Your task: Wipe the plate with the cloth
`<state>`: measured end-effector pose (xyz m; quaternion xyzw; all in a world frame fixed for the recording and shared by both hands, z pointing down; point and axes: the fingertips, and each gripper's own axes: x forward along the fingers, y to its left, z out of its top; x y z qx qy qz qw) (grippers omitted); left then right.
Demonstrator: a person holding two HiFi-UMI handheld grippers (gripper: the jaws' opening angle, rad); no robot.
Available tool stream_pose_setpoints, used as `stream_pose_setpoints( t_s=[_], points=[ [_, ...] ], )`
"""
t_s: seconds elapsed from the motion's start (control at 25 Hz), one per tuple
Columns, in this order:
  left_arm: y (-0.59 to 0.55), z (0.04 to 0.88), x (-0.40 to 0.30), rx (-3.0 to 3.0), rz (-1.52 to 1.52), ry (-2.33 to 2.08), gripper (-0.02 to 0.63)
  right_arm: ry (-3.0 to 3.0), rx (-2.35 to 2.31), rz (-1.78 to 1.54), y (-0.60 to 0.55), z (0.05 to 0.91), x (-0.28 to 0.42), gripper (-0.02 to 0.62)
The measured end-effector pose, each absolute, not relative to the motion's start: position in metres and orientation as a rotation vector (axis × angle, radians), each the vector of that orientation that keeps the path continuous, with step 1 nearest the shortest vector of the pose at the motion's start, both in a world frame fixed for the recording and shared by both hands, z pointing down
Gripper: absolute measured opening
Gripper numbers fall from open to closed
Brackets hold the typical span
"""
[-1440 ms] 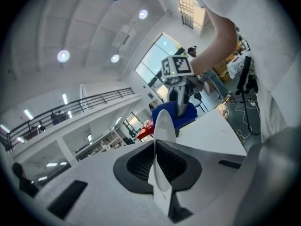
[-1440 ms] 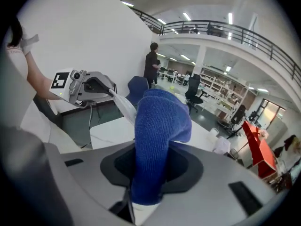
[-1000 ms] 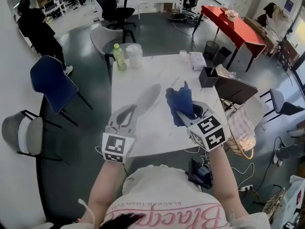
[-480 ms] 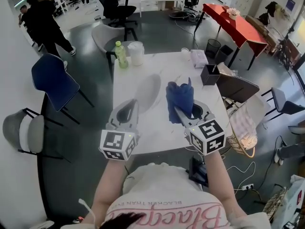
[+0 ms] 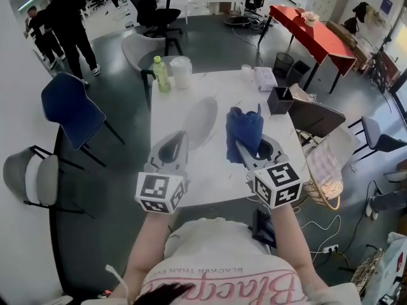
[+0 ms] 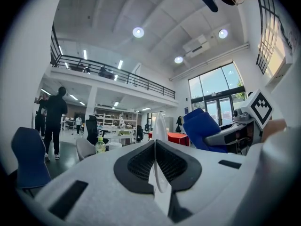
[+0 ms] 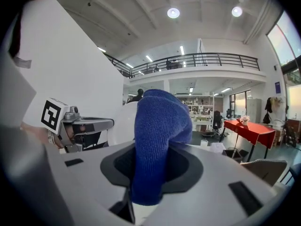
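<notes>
Above the white table point(image 5: 216, 173), my left gripper point(image 5: 181, 140) is shut on the rim of a white plate point(image 5: 198, 121), which stands on edge. In the left gripper view, the plate point(image 6: 159, 126) shows as a thin white blade clamped between the jaws of the left gripper point(image 6: 155, 144). My right gripper point(image 5: 240, 146) is shut on a bunched blue cloth point(image 5: 244, 129), held just right of the plate. In the right gripper view, the cloth point(image 7: 159, 135) fills the jaws of the right gripper point(image 7: 155, 150). The plate point(image 7: 123, 121) and left gripper point(image 7: 75, 125) are at its left, close by; contact cannot be told.
At the table's far edge stand a green bottle point(image 5: 160, 75), a white container point(image 5: 181, 72), a tissue pack point(image 5: 264, 79) and a black box point(image 5: 278, 100). A blue chair point(image 5: 70, 110) and a grey chair point(image 5: 25, 178) stand left, a wicker basket point(image 5: 321, 170) right. A person point(image 5: 70, 24) walks behind.
Both grippers have rolled slightly with little change of place. The cloth has shifted a little to the right and up. The person in the background has walked to the right.
</notes>
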<state>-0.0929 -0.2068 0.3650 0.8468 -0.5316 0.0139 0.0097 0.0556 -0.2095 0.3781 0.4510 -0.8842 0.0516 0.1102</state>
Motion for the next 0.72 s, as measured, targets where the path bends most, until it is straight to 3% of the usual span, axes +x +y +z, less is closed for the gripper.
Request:
stream_pose_setpoints(
  t_s=[0.72],
  points=[
    [-0.2130,0.3623,-0.0860,2.638,-0.006,-1.628,0.012,-2.587,1.373,0.154,-0.2135,0.3783,0.0540,0.113]
  ],
)
